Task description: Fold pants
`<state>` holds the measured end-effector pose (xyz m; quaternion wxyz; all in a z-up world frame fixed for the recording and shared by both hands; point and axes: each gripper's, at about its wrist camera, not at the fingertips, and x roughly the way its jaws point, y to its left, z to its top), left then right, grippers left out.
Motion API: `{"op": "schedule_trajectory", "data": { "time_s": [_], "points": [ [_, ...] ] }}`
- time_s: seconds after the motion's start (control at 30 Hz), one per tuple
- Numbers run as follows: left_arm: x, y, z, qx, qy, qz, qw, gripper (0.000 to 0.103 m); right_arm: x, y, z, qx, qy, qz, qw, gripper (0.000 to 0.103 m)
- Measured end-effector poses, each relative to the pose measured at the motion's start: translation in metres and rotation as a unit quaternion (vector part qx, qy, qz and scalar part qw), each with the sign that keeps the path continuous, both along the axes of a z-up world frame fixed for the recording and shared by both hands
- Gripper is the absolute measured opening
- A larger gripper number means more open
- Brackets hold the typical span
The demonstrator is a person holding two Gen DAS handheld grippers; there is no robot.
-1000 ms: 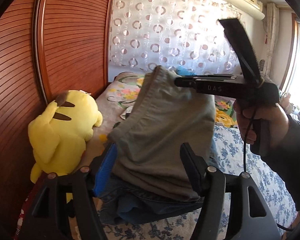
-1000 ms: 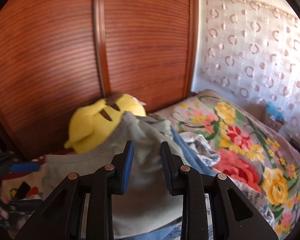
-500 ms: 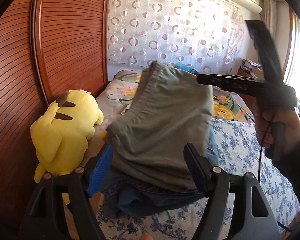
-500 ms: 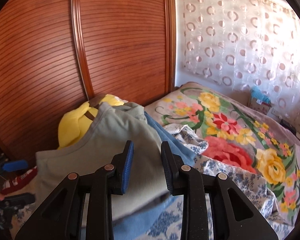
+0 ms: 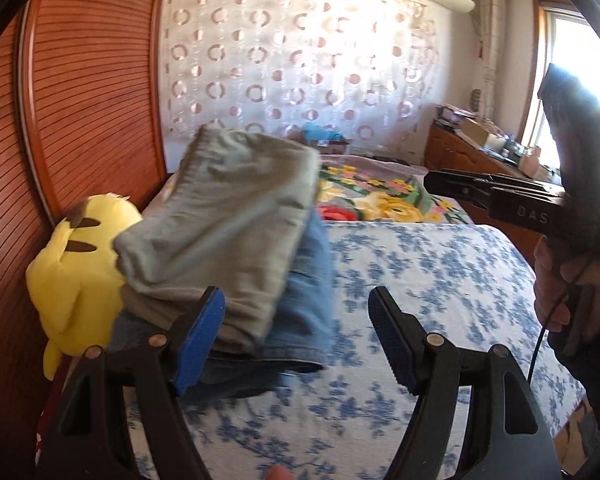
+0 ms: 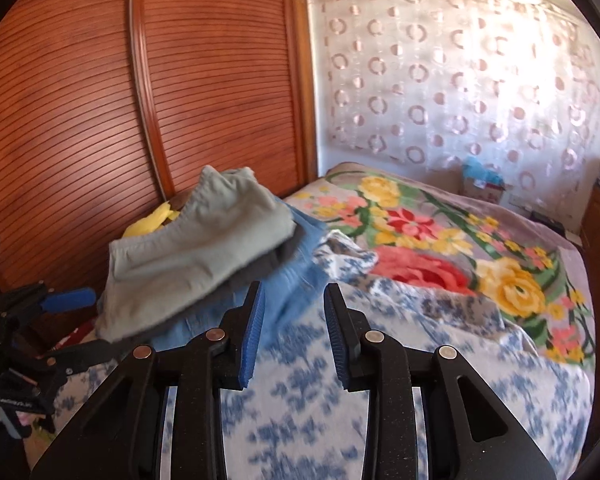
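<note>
Folded grey-green pants (image 5: 228,216) (image 6: 196,248) lie on top of blue jeans (image 5: 312,280) (image 6: 300,264) in a stack at the left side of the bed. My left gripper (image 5: 298,340) stands open in front of the stack. Its left pad overlaps the stack's near edge in the picture, and mostly bed sheet shows between its fingers. My right gripper (image 6: 294,332) is open by a narrow gap with nothing in it, just right of the stack. In the left wrist view the right gripper (image 5: 434,184) hovers over the bed, held by a hand.
A yellow plush toy (image 5: 80,276) leans against the slatted wooden wardrobe door (image 5: 92,100) behind the stack. A blue-flowered sheet (image 5: 420,272) covers the near bed and a bright floral blanket (image 6: 440,240) the far part. A wooden cabinet (image 5: 460,152) stands at the right.
Both grippers have pulled away to the right from the pants stack. The left jaws stood around the stack and are now wider and mostly off it. The right gripper no longer hangs over the grey-green pants.
</note>
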<state>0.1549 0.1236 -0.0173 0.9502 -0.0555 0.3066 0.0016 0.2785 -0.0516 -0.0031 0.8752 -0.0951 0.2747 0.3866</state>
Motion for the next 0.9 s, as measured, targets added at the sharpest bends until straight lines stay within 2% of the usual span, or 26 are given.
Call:
{"op": "schedule_trajectory", "data": {
  "time_s": [0.27, 0.43, 0.73, 0.9],
  "points": [
    [-0.013, -0.051, 0.012, 0.011, -0.014, -0.042, 0.999, 0.075, -0.041, -0.063, 0.009, 0.016, -0.015, -0.035, 0.999, 0.034],
    [-0.026, -0.078, 0.02, 0.012, -0.028, -0.056, 0.998, 0.075, -0.067, -0.101, 0.011, 0.026, -0.023, -0.066, 0.997, 0.04],
    [-0.055, -0.119, 0.035, 0.033, -0.052, -0.067, 0.9959, 0.076, -0.115, -0.156, 0.008, 0.037, -0.04, -0.131, 0.99, 0.058],
    [-0.069, -0.136, 0.039, 0.043, -0.059, -0.06, 0.9955, 0.076, -0.138, -0.176, 0.008, 0.04, -0.055, -0.163, 0.984, 0.074]
  ]
}}
